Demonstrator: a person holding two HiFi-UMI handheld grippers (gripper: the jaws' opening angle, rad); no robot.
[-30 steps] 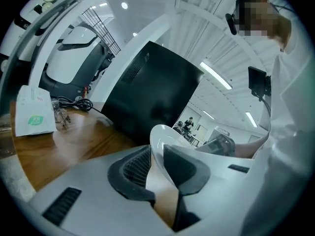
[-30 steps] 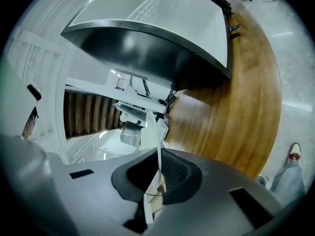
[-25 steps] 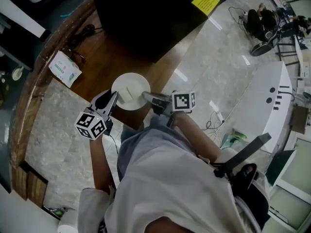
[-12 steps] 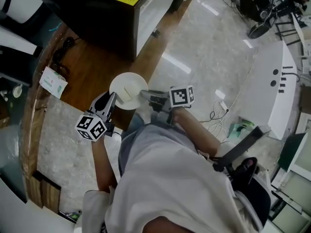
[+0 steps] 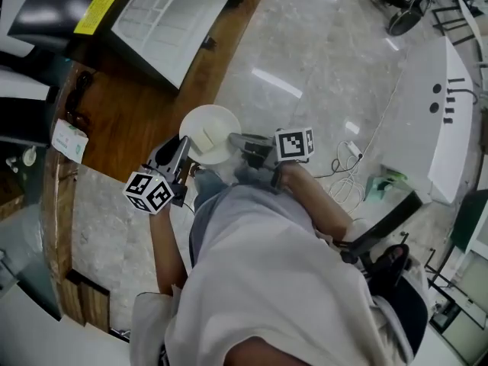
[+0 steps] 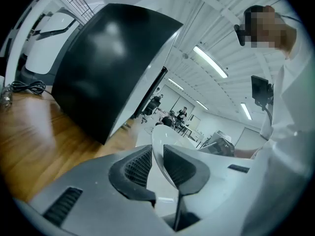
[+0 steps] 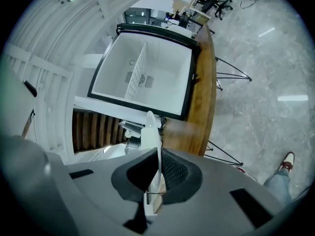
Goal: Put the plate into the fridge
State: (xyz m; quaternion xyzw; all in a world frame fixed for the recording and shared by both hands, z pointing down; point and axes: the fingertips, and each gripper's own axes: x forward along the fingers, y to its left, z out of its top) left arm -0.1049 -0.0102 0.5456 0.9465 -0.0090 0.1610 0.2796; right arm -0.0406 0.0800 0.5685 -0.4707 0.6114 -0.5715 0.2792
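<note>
We hold the white plate (image 5: 212, 128) in the air between both claws, off the wooden table (image 5: 133, 120) and over its floor-side edge. The left gripper (image 5: 180, 152) pinches the rim on the plate's left. In the left gripper view, its two ribbed pads (image 6: 138, 167) sit on either side of the plate (image 6: 162, 134), with the left gripper (image 6: 157, 152) clamped on it. The right gripper (image 5: 238, 143) bites the opposite rim. In the right gripper view, the right gripper (image 7: 158, 157) is pressed nearly together on the thin plate (image 7: 149, 131), which we see edge-on. Farther along the table stands the fridge (image 5: 171, 14), open, with its white inside and a wire rack (image 7: 140, 73) facing us. The dark slab (image 6: 108, 68) in the left gripper view is probably its door, though we cannot be sure.
</note>
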